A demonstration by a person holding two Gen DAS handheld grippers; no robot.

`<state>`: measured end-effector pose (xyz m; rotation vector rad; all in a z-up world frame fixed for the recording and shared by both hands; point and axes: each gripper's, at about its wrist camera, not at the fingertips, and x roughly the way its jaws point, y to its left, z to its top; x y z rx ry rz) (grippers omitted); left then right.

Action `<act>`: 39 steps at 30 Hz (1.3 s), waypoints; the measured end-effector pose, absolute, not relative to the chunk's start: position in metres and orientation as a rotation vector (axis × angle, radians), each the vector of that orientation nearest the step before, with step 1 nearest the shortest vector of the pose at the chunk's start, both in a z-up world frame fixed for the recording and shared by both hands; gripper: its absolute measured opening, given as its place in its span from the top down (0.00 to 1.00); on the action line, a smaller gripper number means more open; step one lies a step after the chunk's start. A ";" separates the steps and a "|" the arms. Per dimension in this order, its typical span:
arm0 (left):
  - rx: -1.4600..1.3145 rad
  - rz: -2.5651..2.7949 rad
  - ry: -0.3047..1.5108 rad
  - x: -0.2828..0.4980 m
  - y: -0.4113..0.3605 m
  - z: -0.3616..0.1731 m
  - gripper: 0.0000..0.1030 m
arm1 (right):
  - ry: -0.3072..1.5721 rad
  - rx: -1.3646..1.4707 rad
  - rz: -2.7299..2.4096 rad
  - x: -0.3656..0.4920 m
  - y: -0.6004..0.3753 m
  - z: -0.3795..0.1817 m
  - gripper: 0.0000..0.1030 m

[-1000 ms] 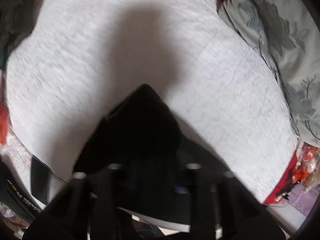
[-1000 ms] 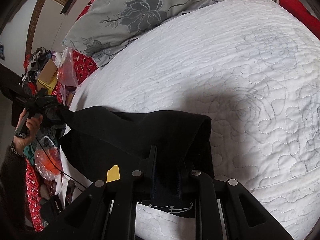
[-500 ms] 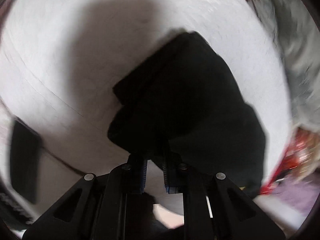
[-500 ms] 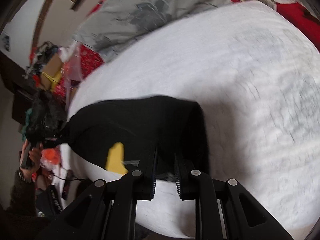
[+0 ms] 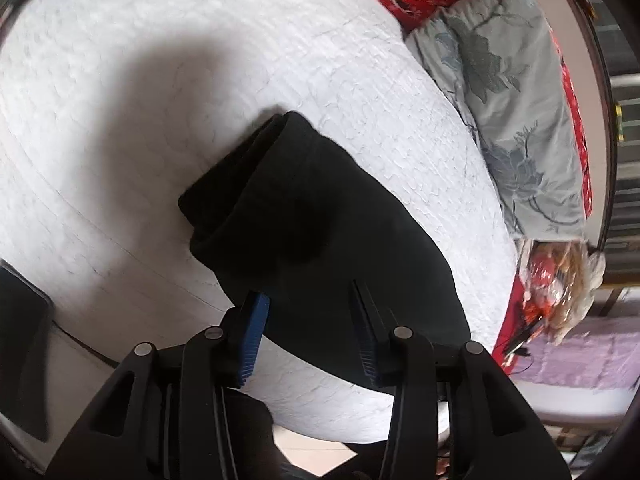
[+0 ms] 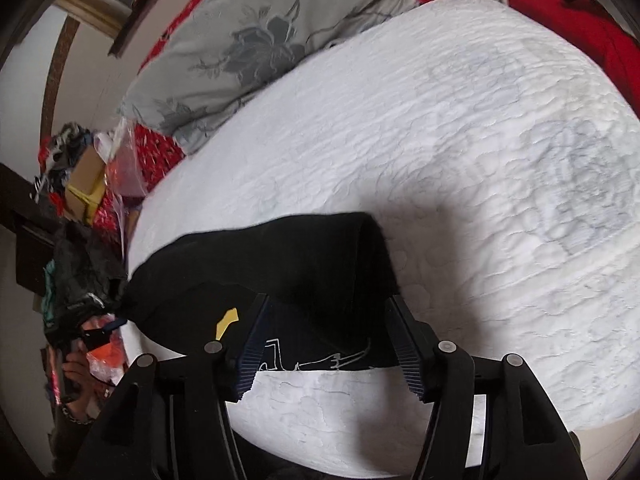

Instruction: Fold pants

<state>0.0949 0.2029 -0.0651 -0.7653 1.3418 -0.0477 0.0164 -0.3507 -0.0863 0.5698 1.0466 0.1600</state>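
Observation:
The black pants [image 5: 320,220] lie folded into a compact stack on the white quilted bed [image 5: 200,40]. In the right wrist view the pants [image 6: 288,264] show a yellow tag and white print at the near edge. My left gripper [image 5: 306,300] is open, its fingers just above the near edge of the pants, holding nothing. My right gripper [image 6: 326,308] is open too, fingers spread either side of the pants' near edge, empty.
A grey floral pillow [image 5: 512,92] lies at the bed's head, also in the right wrist view [image 6: 256,36]. Red bedding [image 6: 580,8] sits beyond. Cluttered bags and a box [image 6: 84,176] stand beside the bed. The bed's front edge is close below both grippers.
Both grippers were shut on the pants and carried them onto the bed. Both have opened and let go; the pants now rest folded on the quilt.

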 end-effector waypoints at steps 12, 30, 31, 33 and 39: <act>-0.807 0.054 1.313 0.104 0.225 -0.064 0.89 | 1.089 0.569 0.216 0.033 -0.332 -0.083 0.95; -0.785 -0.019 1.383 0.068 0.250 -0.084 0.88 | 1.039 0.649 0.189 -0.013 -0.378 -0.081 0.40; -0.792 -0.030 1.374 0.070 0.248 -0.083 0.88 | 1.020 0.672 0.184 -0.012 -0.381 -0.079 0.37; -0.823 -0.044 1.333 0.069 0.250 -0.075 0.88 | 1.015 0.695 0.167 -0.005 -0.386 -0.079 0.35; -0.759 -0.019 1.222 0.084 0.255 -0.044 0.53 | 1.079 0.701 0.143 0.012 -0.372 -0.099 0.35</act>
